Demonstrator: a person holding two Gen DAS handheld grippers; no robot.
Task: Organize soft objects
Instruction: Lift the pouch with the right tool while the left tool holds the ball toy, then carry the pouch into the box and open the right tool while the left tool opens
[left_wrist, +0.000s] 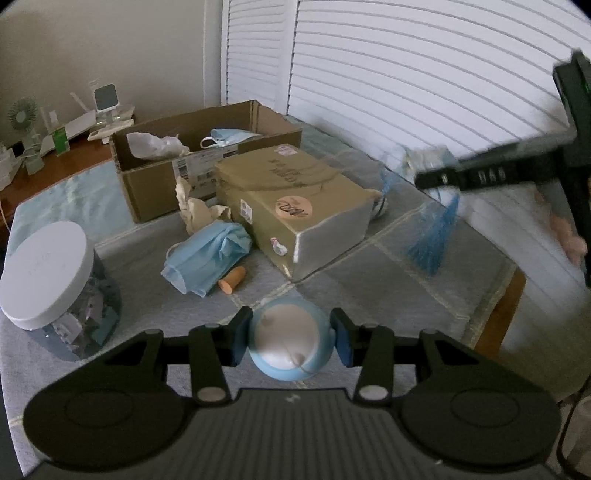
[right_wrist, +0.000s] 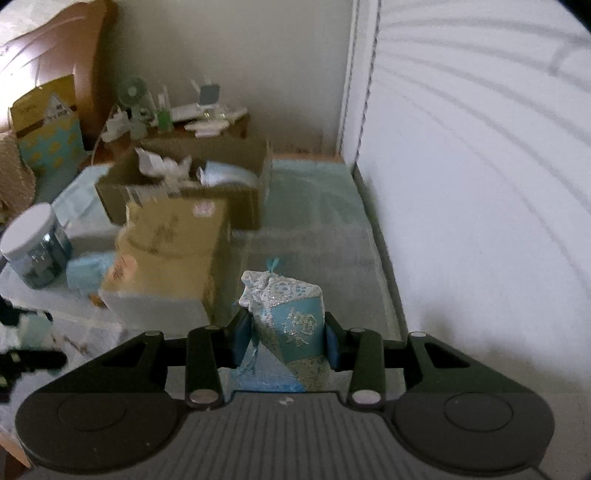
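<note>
My left gripper (left_wrist: 290, 332) is shut on a round soft toy (left_wrist: 284, 343), pale blue with a white face, low over the grey checked tablecloth (left_wrist: 369, 273). My right gripper (right_wrist: 288, 332) is shut on a blue embroidered sachet (right_wrist: 295, 325), lifted off the cloth. In the left wrist view the right gripper (left_wrist: 432, 179) is at the upper right, with the sachet's blue tassel (left_wrist: 432, 236) hanging below it. A crumpled blue face mask (left_wrist: 207, 254), an orange earplug (left_wrist: 232, 280) and a wad of beige material (left_wrist: 195, 206) lie beside a closed cardboard box (left_wrist: 295, 199).
An open cardboard box (left_wrist: 147, 192) at the back holds another mask (left_wrist: 225, 136) and white wrapping. A jar with a white lid (left_wrist: 48, 273) stands at the left. The table's edge (left_wrist: 506, 306) drops off at the right, beside white louvred doors (left_wrist: 406, 74).
</note>
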